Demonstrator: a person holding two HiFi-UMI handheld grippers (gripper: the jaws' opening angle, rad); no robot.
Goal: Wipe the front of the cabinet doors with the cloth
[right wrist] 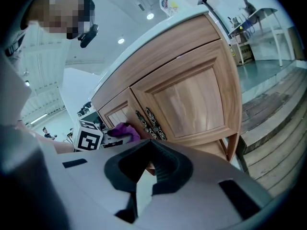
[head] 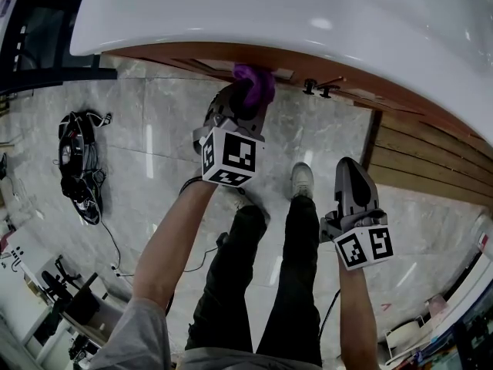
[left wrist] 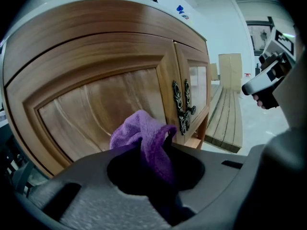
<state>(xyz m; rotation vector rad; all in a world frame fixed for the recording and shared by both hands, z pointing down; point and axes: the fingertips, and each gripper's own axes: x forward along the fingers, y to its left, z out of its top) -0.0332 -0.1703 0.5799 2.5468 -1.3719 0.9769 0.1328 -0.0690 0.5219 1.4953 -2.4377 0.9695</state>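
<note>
- Cloth (left wrist: pixel 144 138), purple, is clamped in the jaws of the left gripper (left wrist: pixel 151 152); a bunched fold stands up past the fingertips.
- In the left gripper view the cloth sits before the recessed panel of the left cabinet door (left wrist: pixel 91 104), near that panel's lower inner corner. Contact with the wood cannot be confirmed.
- Ornate dark metal handles (left wrist: pixel 182 104) flank the seam between the two doors, just beside the cloth.
- The head view places the left gripper at the cabinet front, under the overhanging edge of the white countertop (head: pixel 308 21).
- Right gripper (right wrist: pixel 149 145): jaws are together at the tips, with nothing between them.
- It hangs well apart from the cabinet, low at the person's right side, facing the right cabinet door (right wrist: pixel 192 99).
- A white bottle (right wrist: pixel 170 3) stands on the countertop near its right-hand corner.
- Wooden planking (head: pixel 431 160) lies by the cabinet's right end; the marble-look floor (head: pixel 139 129) carries a cabled device (head: pixel 77 164) well off to the left.
</note>
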